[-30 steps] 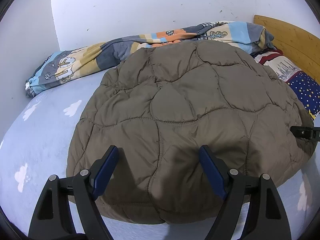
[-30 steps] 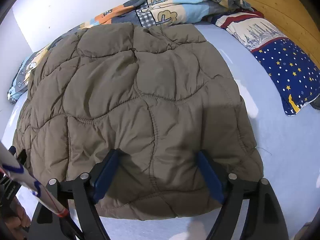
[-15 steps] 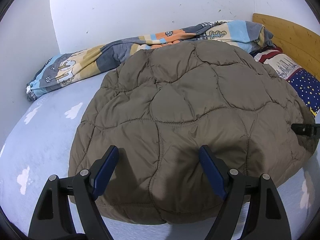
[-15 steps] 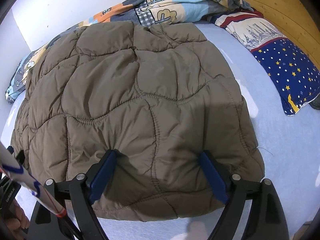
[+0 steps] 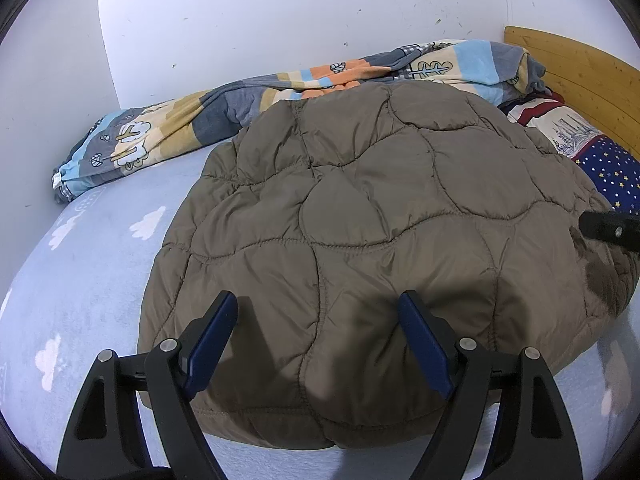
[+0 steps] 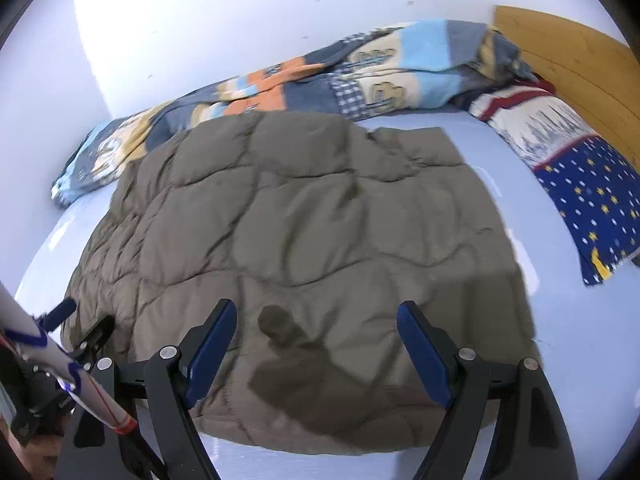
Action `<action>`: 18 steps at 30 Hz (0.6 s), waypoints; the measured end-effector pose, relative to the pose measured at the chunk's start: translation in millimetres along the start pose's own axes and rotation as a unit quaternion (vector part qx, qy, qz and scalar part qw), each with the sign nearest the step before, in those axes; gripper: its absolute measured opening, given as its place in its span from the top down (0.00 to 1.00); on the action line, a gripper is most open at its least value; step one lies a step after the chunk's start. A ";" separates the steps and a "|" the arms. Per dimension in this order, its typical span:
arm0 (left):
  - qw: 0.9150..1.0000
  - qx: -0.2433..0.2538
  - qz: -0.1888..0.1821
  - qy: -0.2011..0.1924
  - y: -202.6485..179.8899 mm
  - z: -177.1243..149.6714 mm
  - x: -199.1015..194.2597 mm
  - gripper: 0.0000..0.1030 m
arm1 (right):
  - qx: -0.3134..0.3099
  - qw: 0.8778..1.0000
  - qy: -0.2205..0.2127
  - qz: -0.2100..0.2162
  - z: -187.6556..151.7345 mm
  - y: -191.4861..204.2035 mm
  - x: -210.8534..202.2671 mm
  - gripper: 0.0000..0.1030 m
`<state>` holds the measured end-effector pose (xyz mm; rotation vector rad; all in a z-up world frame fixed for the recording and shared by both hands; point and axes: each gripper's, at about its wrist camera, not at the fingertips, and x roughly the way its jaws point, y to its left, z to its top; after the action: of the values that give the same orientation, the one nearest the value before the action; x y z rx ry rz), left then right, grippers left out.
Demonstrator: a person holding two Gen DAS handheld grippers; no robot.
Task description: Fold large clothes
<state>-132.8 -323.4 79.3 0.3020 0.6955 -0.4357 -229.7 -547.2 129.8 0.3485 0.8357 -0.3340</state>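
A: Right wrist status?

B: Right hand-held gripper (image 6: 316,312) has its jaws wide apart, nothing between them, hovering over the near hem of the brown quilted jacket (image 6: 304,216).

A: Jacket state?

B: Spread flat on the pale blue bed sheet (image 6: 568,344), gripper shadow on its near part. Frame is a bit blurred.

A: Surroundings?

B: Striped patterned blanket (image 6: 320,80) bunched along the white wall (image 6: 240,20), touching the jacket's far edge. Star-print pillow (image 6: 580,184) to the right, wooden headboard (image 6: 576,52) behind it. Left hand-held gripper (image 6: 72,320) at the lower left edge, jaw state unclear.
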 end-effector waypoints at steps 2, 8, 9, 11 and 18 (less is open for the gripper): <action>1.000 -0.001 0.000 0.000 -0.2 0.0 0.2 0.21 | -0.003 1.000 0.010 0.000 -2.6 4.6 5.2 0.16; 1.000 0.002 -0.001 0.001 -0.4 -1.9 1.1 0.21 | 0.016 0.999 0.048 0.007 -9.7 -3.9 25.5 0.16; 1.000 0.002 -0.001 0.002 -0.5 -2.0 1.4 0.21 | 0.017 0.999 0.050 0.008 -10.0 -4.3 27.4 0.16; 1.000 0.002 -0.001 0.003 -0.5 -0.8 0.8 0.21 | 0.013 0.998 0.058 0.005 -10.5 -3.9 31.9 0.16; 0.999 -0.010 -0.011 -0.042 7.2 38.8 -6.8 0.21 | 0.000 1.000 -0.006 0.000 9.6 -1.0 7.0 0.18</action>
<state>-112.7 -331.0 113.0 0.2554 0.6222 -0.4590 -219.4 -553.2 130.2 0.3476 0.8243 -0.3354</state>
